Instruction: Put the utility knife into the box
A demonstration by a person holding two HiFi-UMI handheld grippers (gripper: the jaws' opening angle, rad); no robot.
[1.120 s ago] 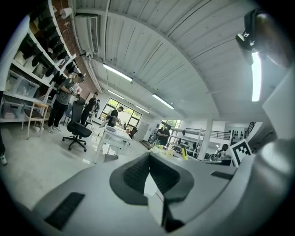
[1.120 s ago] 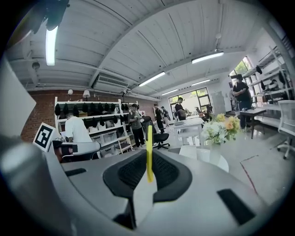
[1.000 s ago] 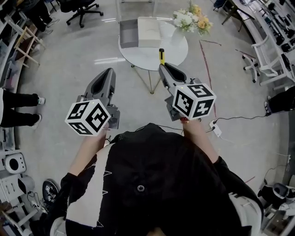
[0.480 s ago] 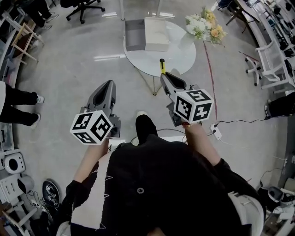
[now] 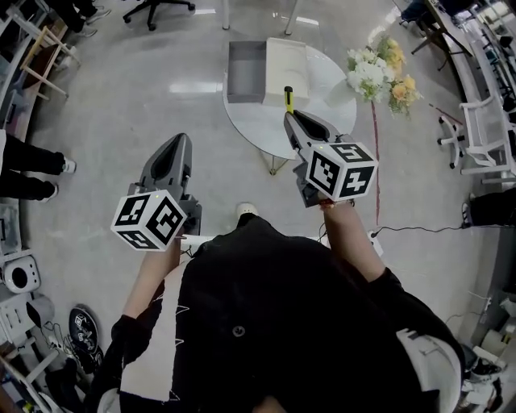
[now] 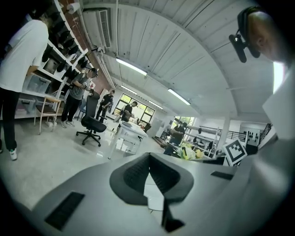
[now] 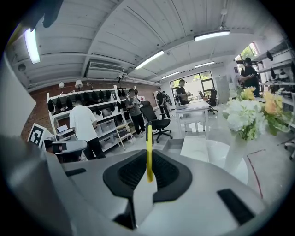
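Observation:
My right gripper is shut on a yellow utility knife, which sticks out past the jaws over the near part of the round white table. In the right gripper view the knife stands upright between the closed jaws. An open grey box sits at the table's far side with a white lid or tray beside it; both also show as the box and the tray. My left gripper hangs over the floor left of the table, shut with nothing in it.
A vase of white and yellow flowers stands at the table's right edge. People's legs are at the left. An office chair is beyond, white furniture at the right, a cable on the floor.
The person has stepped toward the table, so it now lies closer under the right gripper. Both grippers stay shut, the knife still in the right one.

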